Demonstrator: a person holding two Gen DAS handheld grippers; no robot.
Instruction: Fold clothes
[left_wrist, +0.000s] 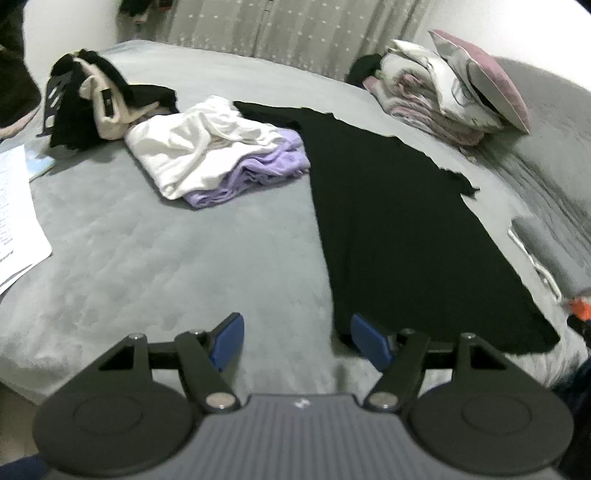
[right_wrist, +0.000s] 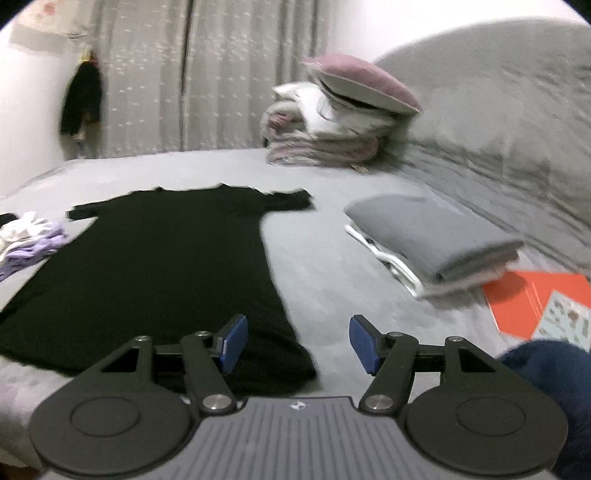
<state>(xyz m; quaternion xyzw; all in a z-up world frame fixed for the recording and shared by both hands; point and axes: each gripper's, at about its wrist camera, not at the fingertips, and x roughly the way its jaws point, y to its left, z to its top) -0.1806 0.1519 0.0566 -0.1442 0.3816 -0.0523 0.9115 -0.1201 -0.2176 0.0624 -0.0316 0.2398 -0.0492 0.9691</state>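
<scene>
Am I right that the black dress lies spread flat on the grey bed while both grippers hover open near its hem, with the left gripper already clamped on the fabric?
Not quite. The left gripper is not clamped on the fabric: the left wrist view shows its blue fingers wide apart, holding nothing. The rest holds: the black dress lies spread flat on the grey bed, and the right gripper is open near its hem.

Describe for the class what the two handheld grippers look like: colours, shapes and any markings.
The left gripper and right gripper look identical. Each has two flat blue pads on black linkage bars with silver pivot pins, two round black discs at the base, and a ribbed grey body between them bearing a small white logo. No cables show; dark blue fabric, perhaps the person's clothing, edges the right view.
</scene>
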